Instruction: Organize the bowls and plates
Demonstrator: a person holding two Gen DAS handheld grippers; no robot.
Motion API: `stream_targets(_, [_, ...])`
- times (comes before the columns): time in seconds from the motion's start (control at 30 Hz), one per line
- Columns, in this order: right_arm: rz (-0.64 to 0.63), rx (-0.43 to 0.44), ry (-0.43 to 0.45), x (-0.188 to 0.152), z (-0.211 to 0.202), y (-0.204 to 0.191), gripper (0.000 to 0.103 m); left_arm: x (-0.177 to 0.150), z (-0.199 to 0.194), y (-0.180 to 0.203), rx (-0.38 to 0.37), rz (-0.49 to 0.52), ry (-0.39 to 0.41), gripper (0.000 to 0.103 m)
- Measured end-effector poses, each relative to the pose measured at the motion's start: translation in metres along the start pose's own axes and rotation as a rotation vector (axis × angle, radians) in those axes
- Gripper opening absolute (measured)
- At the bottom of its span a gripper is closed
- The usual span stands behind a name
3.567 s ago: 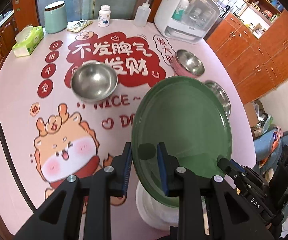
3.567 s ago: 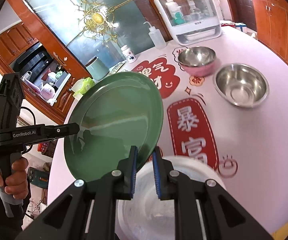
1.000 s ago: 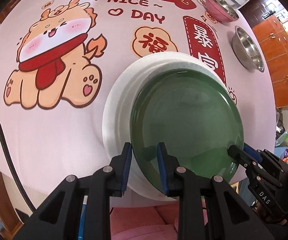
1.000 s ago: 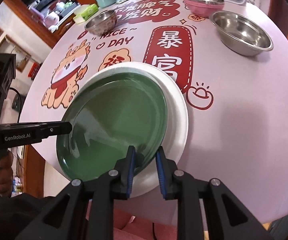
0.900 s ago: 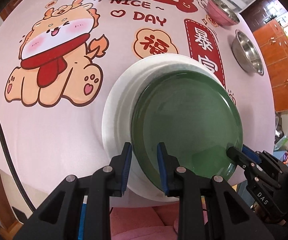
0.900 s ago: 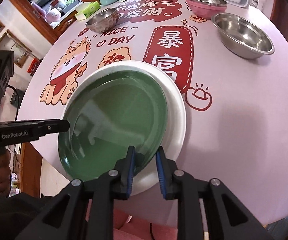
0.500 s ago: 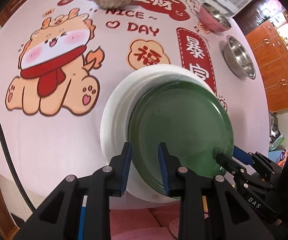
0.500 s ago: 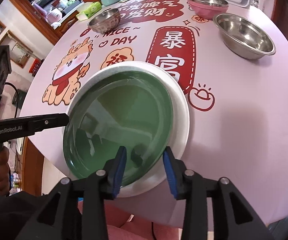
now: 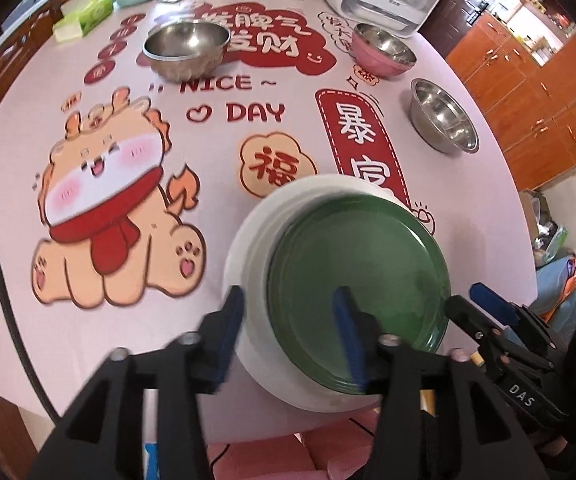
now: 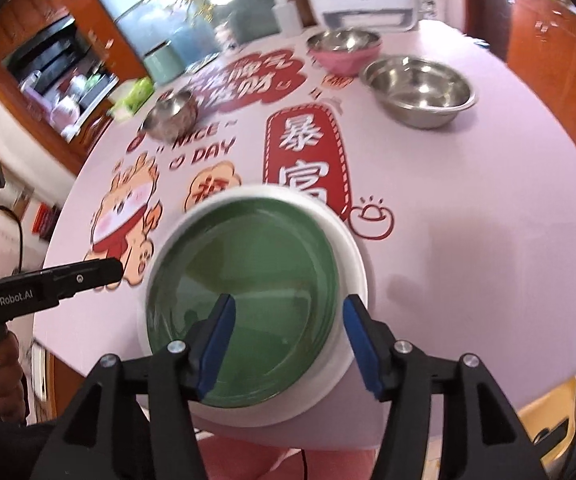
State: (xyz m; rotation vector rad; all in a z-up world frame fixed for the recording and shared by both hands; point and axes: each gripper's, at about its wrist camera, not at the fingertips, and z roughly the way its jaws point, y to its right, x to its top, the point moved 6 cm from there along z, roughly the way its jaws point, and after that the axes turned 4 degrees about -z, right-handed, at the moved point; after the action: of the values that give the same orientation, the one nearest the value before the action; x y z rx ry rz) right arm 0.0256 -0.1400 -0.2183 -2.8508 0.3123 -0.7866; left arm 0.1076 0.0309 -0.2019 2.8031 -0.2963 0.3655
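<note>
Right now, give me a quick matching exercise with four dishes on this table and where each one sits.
Things:
1. round green plate
2. wide white plate
3. pink-sided steel bowl
4. small deep steel bowl

Places:
A. above the words NICE DAY
B. directly on the tablecloth, near edge
C. in front of the white appliance
D. on top of another plate

Pairs: 1-D, 2-B, 3-C, 4-A

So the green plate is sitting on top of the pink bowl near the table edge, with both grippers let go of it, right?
Not quite. The green plate sits on a white plate, not the pink bowl, which stands far off. The right wrist view shows it. The rest holds.
</note>
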Motion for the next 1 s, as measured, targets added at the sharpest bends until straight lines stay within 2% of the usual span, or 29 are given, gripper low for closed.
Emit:
stream_targets(0.2, [0.091, -0.049, 0.073, -0.001, -0.012, -0.003, 0.056, 0.008, -0.011, 0.001, 0.007, 0.095, 0.043, 0.055])
stream_targets(0.27, [0.116, -0.067, 0.095, -0.001, -0.017, -0.004, 0.056, 0.011, -0.015, 0.002, 0.003, 0.119, 0.056, 0.06])
stream_targets(0.33, [0.134, -0.08, 0.113, -0.003, -0.021, -0.004, 0.056, 0.015, -0.019, 0.004, -0.01, 0.142, 0.077, 0.06])
stream_targets(0.43, [0.162, -0.09, 0.132, -0.006, -0.028, -0.002, 0.056, 0.022, -0.022, 0.009, -0.04, 0.163, 0.087, 0.074])
stream_targets(0.57, [0.218, -0.095, 0.155, -0.003, -0.032, 0.009, 0.056, 0.028, -0.024, 0.015, -0.033, 0.178, 0.104, 0.076])
stream_targets(0.83, [0.21, -0.076, 0.165, 0.015, -0.04, 0.038, 0.057, 0.041, -0.023, 0.04, -0.009, 0.158, 0.116, 0.08])
stream_targets(1.0, [0.171, -0.043, 0.159, 0.035, -0.046, 0.062, 0.068, 0.052, -0.026, 0.064, -0.008, 0.101, 0.14, 0.08])
